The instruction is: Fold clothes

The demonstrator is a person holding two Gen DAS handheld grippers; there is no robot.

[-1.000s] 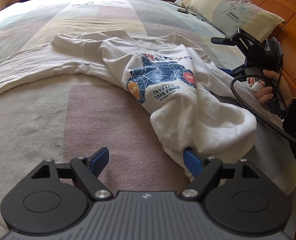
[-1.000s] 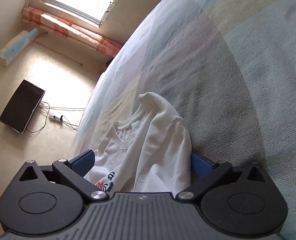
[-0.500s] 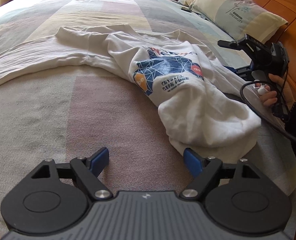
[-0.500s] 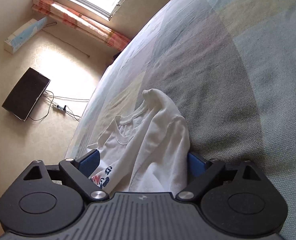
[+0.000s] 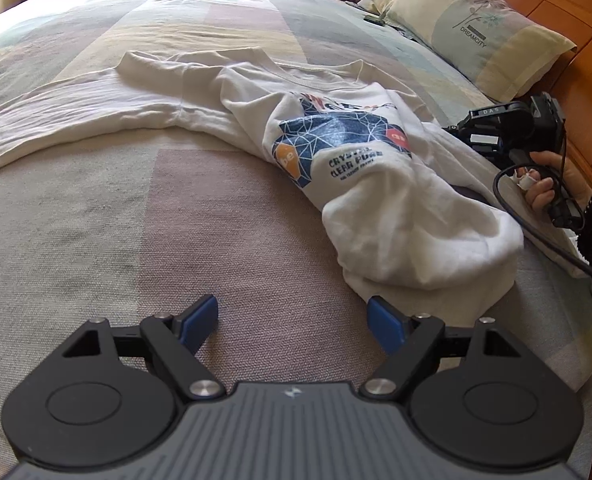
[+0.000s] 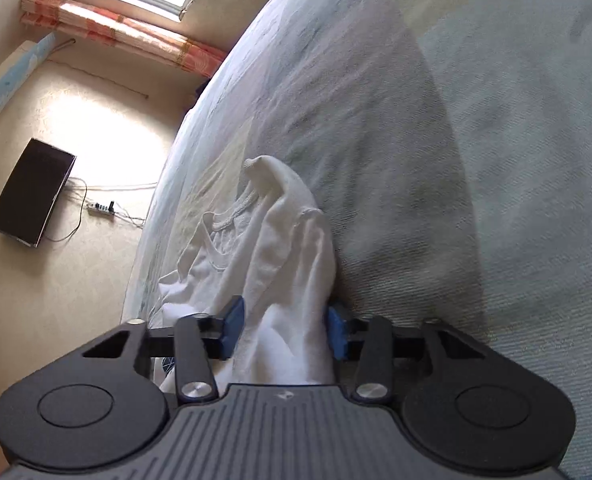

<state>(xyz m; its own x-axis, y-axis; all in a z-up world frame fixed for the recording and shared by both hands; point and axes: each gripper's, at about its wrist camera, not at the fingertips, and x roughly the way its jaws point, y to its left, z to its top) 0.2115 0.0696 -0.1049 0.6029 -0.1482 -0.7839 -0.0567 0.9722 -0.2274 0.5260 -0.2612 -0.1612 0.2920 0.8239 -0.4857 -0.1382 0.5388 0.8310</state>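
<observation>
A white long-sleeved T-shirt (image 5: 335, 168) lies rumpled across the bed (image 5: 136, 220), its long axis running from a sleeve stretched far left to a bunched hem at right. The right gripper (image 6: 284, 332) is closing, its blue pads pressing a fold of the shirt between them. The left gripper (image 5: 292, 320) hangs wide apart and empty, the hem just beyond its right finger.

The shirt (image 5: 335, 168) lies on the bed (image 5: 176, 220). The pillow (image 5: 479, 36) sits behind it, against the headboard (image 5: 575, 28).
</observation>
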